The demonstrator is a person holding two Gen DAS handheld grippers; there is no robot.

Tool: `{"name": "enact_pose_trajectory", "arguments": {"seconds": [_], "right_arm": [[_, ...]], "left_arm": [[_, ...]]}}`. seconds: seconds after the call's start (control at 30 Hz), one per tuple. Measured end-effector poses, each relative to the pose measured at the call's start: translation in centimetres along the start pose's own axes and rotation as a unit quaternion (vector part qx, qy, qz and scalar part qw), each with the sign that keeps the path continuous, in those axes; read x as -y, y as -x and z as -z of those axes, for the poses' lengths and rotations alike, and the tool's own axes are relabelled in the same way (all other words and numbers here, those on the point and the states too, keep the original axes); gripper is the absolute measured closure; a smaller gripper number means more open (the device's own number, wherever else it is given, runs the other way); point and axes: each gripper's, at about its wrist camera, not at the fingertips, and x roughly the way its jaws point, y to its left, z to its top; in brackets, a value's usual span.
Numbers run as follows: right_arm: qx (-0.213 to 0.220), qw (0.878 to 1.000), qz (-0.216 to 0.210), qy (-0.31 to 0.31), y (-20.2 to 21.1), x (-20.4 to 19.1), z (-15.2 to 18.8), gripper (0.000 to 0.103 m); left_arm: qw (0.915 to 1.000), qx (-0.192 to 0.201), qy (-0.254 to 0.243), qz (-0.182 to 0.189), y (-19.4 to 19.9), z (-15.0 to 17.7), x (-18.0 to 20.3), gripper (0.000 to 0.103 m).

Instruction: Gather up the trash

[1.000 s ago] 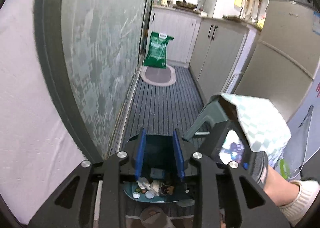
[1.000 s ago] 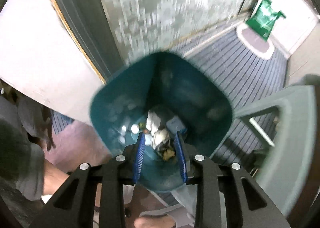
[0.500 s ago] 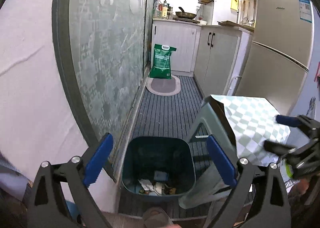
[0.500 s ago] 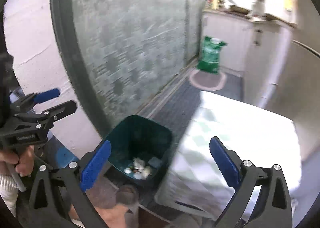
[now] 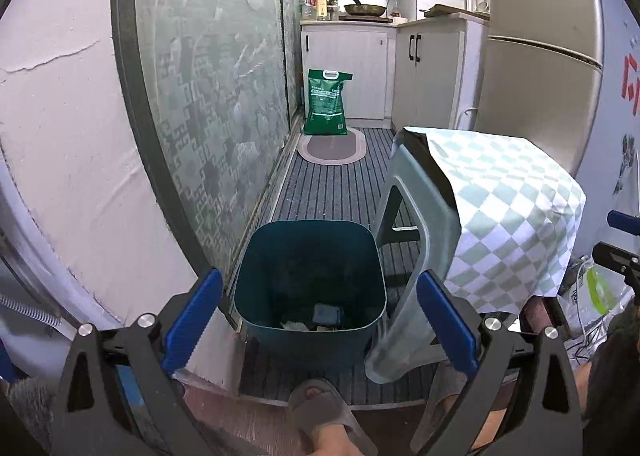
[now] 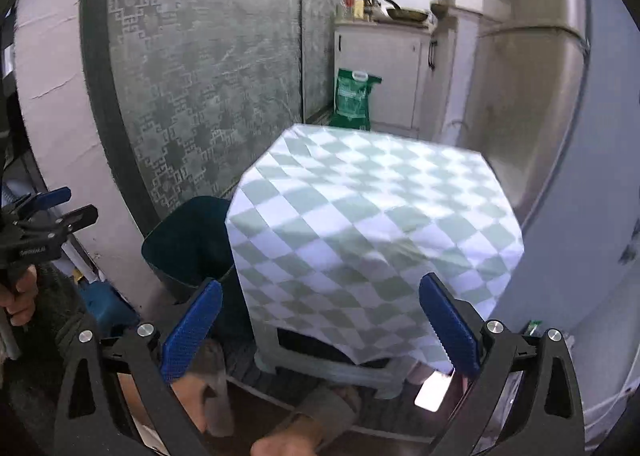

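Trash lies at the bottom of the dark teal bin: scraps of paper and a small blue item, partly hidden behind the near rim. The bin stands on the ribbed grey floor mat, just beside the frosted patterned sliding door on one side and a grey plastic stool on the other. A green-and-white checked cloth drapes over the stool's top.

Change noted: a second ago both grippers were narrowed over the bin's mouth, directly above the contents. Both have since opened and pulled back. Nothing lies between either pair of pads. Judgement: the deposit into the bin is finished, and both tools are free for the next item, if any remains.

Left gripper: jaws spread wide and empty, angled down toward the bin, which is framed between the blue pads without contact. A slippered foot stands just short of the bin.

Right gripper: jaws likewise wide and empty. It has swung away from the bin and now faces the cloth-covered stool, with the bin visible only at the left edge behind the cloth. The image is blurred, consistent with motion. The left gripper appears at the far left of that view, held in a hand.

No loose trash shows on the stool or the visible floor.
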Motion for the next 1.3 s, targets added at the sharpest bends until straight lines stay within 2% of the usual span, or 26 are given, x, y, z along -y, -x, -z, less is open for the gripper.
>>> {"name": "enact_pose_trajectory", "arguments": {"seconds": [0.2,0.33,0.6,1.3], "right_arm": [[0.020,1.000,0.016,-0.018,0.4,1.2,0.6,0.004],[0.026,0.999,0.012,-0.020,0.4,1.1,0.6,0.004],[0.016,1.000,-0.004,-0.024,-0.2,1.1,0.7,0.004],[0.024,0.999,-0.015,-0.022,0.0,0.0,0.1,0.004]], "left_arm": [[0.9998,-0.006,0.018,-0.011,-0.7,0.4,-0.5,0.004],[0.9996,-0.008,0.023,-0.012,-1.2,0.3,-0.3,0.004],[0.9998,0.001,0.015,-0.012,-1.0,0.5,0.2,0.004],[0.9996,-0.004,0.025,-0.012,-1.5,0.7,-0.4,0.004]]}}
